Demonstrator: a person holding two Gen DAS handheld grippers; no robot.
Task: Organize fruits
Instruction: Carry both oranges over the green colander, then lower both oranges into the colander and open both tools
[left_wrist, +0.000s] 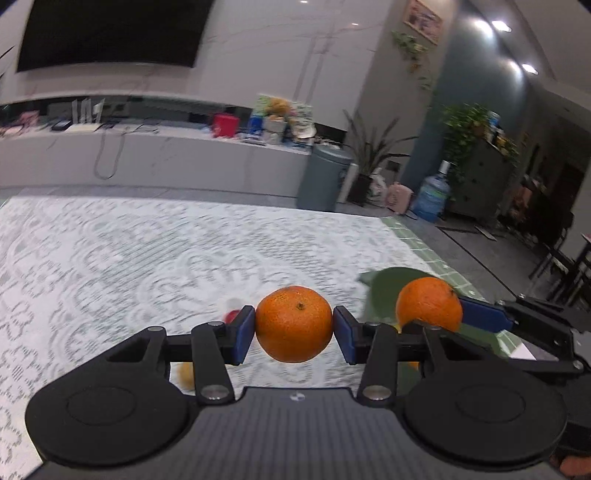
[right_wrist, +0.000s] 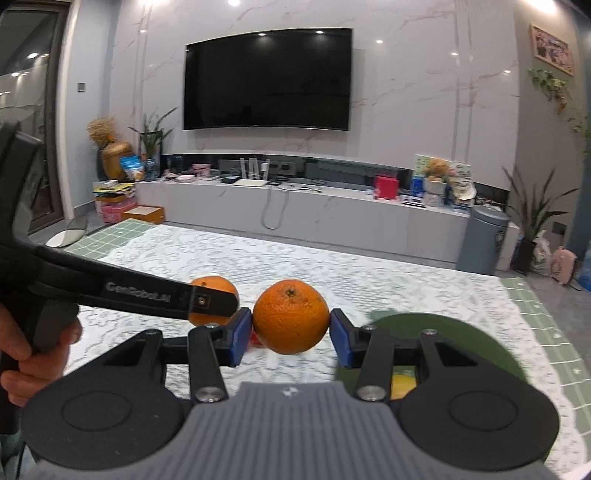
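My left gripper (left_wrist: 294, 329) is shut on an orange (left_wrist: 294, 324) and holds it above the lace tablecloth (left_wrist: 129, 258). My right gripper (right_wrist: 291, 332) is shut on a second orange (right_wrist: 291, 316), also lifted. In the left wrist view the right gripper's orange (left_wrist: 428, 303) shows at the right, over a dark green plate (left_wrist: 388, 291). In the right wrist view the left gripper's orange (right_wrist: 214, 295) shows at the left behind its black finger. The green plate (right_wrist: 461, 339) lies below and right, with a yellow fruit (right_wrist: 402, 386) on it.
A small red fruit (left_wrist: 232, 316) and a yellow-orange fruit (left_wrist: 185, 374) lie on the cloth under the left gripper. A green checked mat (right_wrist: 535, 314) edges the table. A grey bin (right_wrist: 482, 240) and TV bench (right_wrist: 295, 206) stand beyond.
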